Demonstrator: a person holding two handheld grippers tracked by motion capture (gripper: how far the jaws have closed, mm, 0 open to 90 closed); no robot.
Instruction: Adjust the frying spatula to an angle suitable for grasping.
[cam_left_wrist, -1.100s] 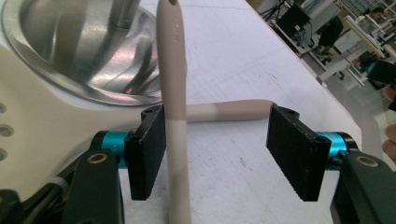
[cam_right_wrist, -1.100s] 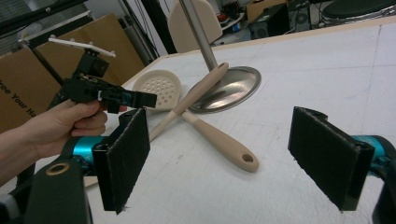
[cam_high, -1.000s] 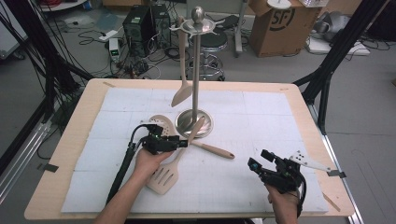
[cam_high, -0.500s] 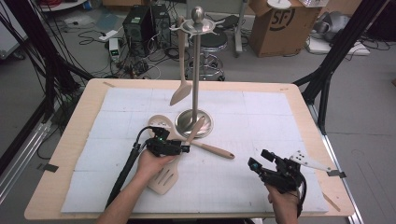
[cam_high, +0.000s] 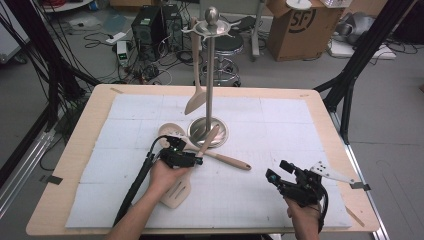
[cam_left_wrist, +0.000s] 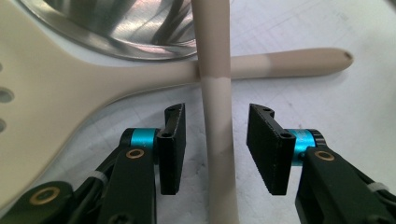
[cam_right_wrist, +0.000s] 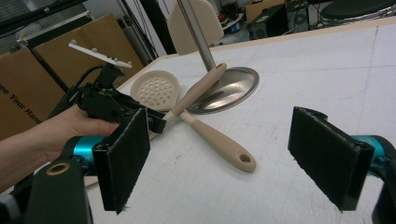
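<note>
I am holding the left hand-held gripper (cam_left_wrist: 217, 149) low over the white worktop (cam_high: 300, 130), its two black pads spread on either side of a beige spatula handle (cam_left_wrist: 217, 116). The jaws have just been closing in on it, but there is clear daylight on both sides of the handle, so nothing is pinched yet. The handle's long axis is running straight away from me between the pads, in line with the way the gripper is pointing, so I judge the coming move is simply a squeeze with no turning of the wrist.

In the high view the slotted spatula (cam_high: 176, 192) is lying with its blade under my left hand (cam_high: 165, 175) and its handle rising toward the stand's round metal base (cam_high: 200, 131), where its far end is resting. A second utensil, a perforated skimmer (cam_right_wrist: 156, 88), is lying crosswise beneath that handle, its own handle (cam_high: 232, 161) stretching off to the right.

My right hand-held gripper (cam_high: 290, 182) is waiting near the right front of the worktop, jaws spread wide on nothing, well apart from the utensils. The left one is plainly the nearer.

Farther off, the stand's upright pole (cam_high: 211, 75) is carrying one more utensil, a hanging turner (cam_high: 196, 97), from its top hooks. Beyond the worktop are cables, a stool and a cardboard box (cam_high: 295, 25) on the floor.
</note>
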